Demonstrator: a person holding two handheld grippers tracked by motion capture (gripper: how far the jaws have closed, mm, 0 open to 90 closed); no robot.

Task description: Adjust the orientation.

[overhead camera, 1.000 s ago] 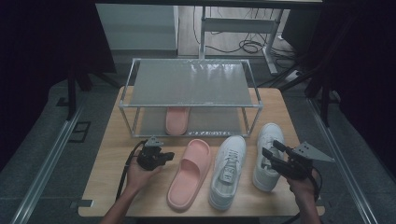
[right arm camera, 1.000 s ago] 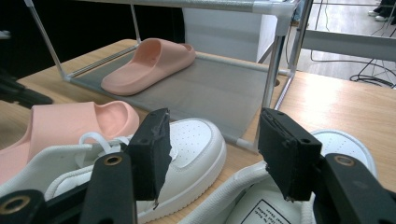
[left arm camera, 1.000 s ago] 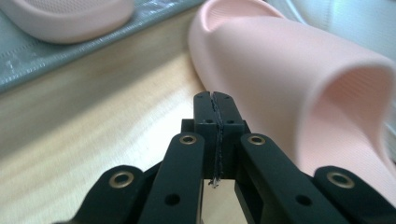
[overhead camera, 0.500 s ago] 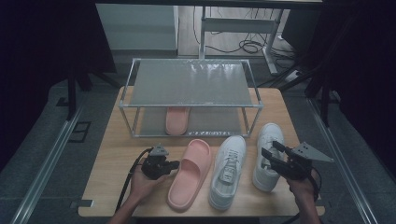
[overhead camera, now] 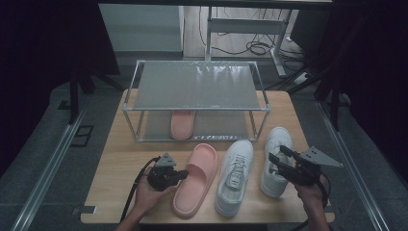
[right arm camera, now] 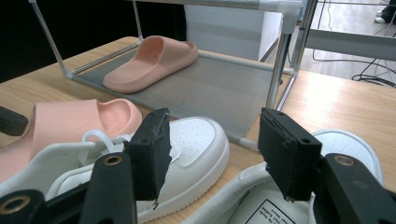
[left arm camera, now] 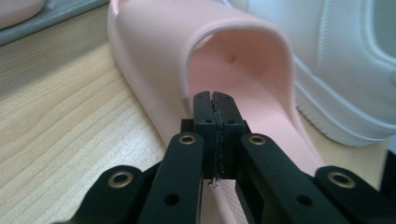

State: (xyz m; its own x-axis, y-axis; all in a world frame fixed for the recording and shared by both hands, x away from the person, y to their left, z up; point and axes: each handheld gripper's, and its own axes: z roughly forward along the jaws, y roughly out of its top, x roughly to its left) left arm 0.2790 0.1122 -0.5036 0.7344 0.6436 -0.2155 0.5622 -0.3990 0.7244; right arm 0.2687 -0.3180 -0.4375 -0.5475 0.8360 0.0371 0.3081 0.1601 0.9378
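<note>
From above, my left gripper (overhead camera: pixel 182 175) sits at the near left of the wooden table (overhead camera: pixel 115 159), its tips at the left edge of the pink slipper (overhead camera: pixel 197 179) that lies on the tabletop. My right gripper (overhead camera: pixel 279 161) hangs over the right-hand white sneaker (overhead camera: pixel 276 159), near its heel end. A second white sneaker (overhead camera: pixel 234 174) lies between the slipper and that one — all three in a row, toes toward the shoe rack (overhead camera: pixel 197 86). On the rack's lower shelf rests the other pink slipper (overhead camera: pixel 183 124).

In the left gripper view, my left gripper (left arm camera: pixel 216 103) is clenched with pad against pad and nothing caught between. The tips sit right at the strap opening of the pink slipper (left arm camera: pixel 187 37); whether they touch it I cannot tell. A white sneaker (left arm camera: pixel 345 70) lies just beside it.

In the right gripper view, my right gripper (right arm camera: pixel 212 140) is released — its pads stand well apart, holding nothing. Below them is the right-hand sneaker (right arm camera: pixel 345 144), with the middle sneaker (right arm camera: pixel 196 140) beyond the gap, the pink slipper (right arm camera: pixel 74 121) to its left and the shelved slipper (right arm camera: pixel 149 63) farther back on the rack (right arm camera: pixel 219 93).
</note>
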